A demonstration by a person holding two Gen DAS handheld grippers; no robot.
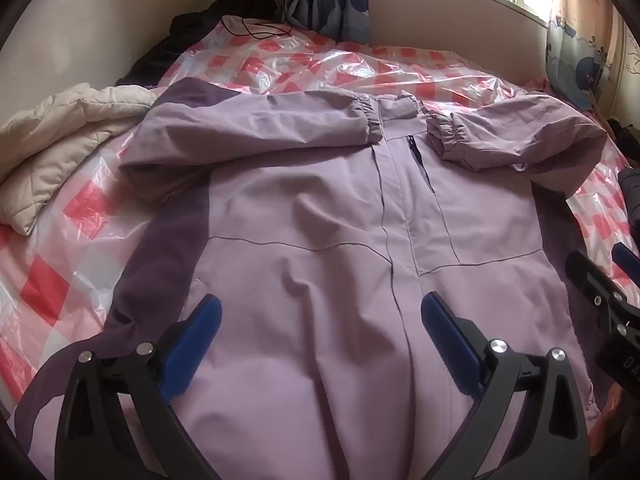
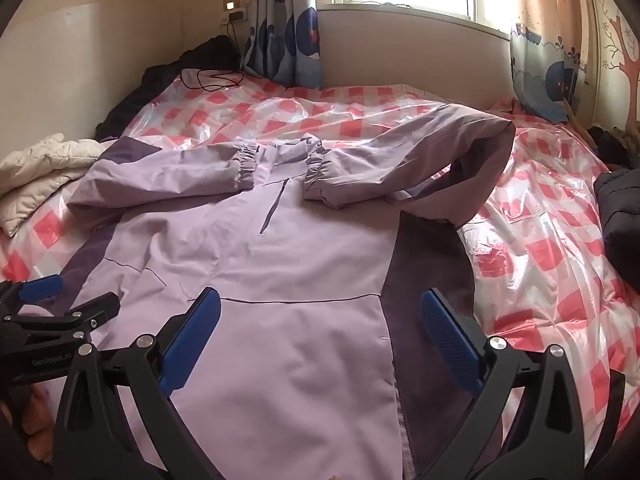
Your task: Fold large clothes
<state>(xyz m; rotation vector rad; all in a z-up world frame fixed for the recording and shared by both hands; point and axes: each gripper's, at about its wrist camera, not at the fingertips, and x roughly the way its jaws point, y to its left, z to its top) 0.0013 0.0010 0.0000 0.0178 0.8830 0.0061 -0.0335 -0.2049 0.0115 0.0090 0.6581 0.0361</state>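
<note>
Red-and-white checked plastic sheet is covering the bed; a lilac jacket is lying on it front up, both sleeves folded across the chest. Left gripper and right gripper are hovering over the near hem, jaws spread wide, holding nothing.

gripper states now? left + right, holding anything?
Left gripper: open, holding nothing, over the purple jacket.
Right gripper: open, holding nothing, over the jacket's lower right side.
</note>
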